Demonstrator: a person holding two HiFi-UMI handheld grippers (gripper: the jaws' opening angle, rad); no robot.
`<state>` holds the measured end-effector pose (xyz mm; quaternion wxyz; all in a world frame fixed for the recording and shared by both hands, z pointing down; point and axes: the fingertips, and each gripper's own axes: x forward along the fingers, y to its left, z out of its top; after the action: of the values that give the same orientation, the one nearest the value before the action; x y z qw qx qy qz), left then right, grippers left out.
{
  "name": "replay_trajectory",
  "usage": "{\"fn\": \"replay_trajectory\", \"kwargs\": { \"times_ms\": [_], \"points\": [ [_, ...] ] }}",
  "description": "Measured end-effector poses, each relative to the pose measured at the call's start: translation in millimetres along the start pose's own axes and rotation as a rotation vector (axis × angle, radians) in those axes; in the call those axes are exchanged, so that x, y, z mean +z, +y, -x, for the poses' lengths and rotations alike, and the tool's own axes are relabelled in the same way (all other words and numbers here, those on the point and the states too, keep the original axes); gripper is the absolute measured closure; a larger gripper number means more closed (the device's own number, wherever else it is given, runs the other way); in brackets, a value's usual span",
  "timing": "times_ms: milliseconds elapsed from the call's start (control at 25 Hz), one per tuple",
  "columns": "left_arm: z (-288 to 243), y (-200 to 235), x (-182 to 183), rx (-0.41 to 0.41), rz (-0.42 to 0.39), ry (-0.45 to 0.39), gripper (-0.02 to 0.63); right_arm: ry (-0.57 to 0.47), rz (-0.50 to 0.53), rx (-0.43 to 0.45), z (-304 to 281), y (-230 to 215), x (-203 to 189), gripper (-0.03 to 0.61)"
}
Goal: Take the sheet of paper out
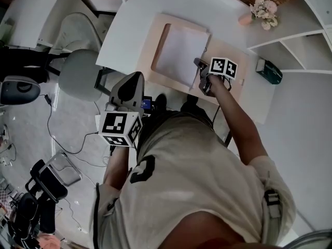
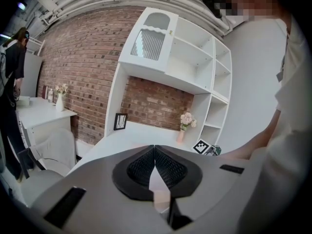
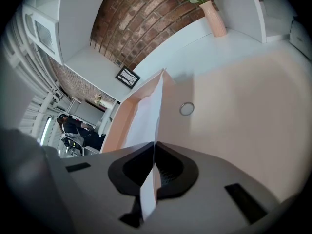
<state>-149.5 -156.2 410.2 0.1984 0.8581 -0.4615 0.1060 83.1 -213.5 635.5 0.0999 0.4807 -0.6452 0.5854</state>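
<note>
Nearest, short of the pink folder (image 1: 176,22), the left tongs (image 2: 154,147) point almost level, pressed shut and empty. At the folder's near right side, the right tongs (image 3: 154,145) angle down, clamped on the edge of the sheet of paper (image 1: 179,53), which lies inside the open folder on the tabletop (image 1: 140,19).

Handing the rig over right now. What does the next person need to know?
Right tool: shut on the near edge of the sheet of paper.
Left tool: shut, empty, held off the desk.
Sheet lies mostly in the open pink folder on the desk.
Done: edge gripped. Left: draw the sheet clear of the folder.
</note>
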Motion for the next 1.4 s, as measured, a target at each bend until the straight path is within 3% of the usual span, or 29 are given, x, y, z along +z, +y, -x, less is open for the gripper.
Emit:
{"fn": "replay_trajectory", "kwargs": {
  "times_ms": [240,480,1000,1400],
  "points": [
    [7.9,-0.2,0.0,-0.003,-0.008,0.001,0.597,-0.013,-0.001,-0.014,5.9,-3.2,-0.3,0.552],
    [10.7,1.3,12.7,0.056,-0.021,-0.017,0.597,0.006,0.013,0.016,11.4,0.6,4.1,0.552],
    [-2.3,-43.4,26.0,0.057,-0.031,-0.029,0.597,0.026,0.040,0.086,28.0,0.4,18.7,0.552],
    [-7.4,-51.0,24.3,0.037,-0.052,-0.018,0.597,-0.001,-0.017,0.107,31.3,-6.7,18.2,0.552]
  ]
}}
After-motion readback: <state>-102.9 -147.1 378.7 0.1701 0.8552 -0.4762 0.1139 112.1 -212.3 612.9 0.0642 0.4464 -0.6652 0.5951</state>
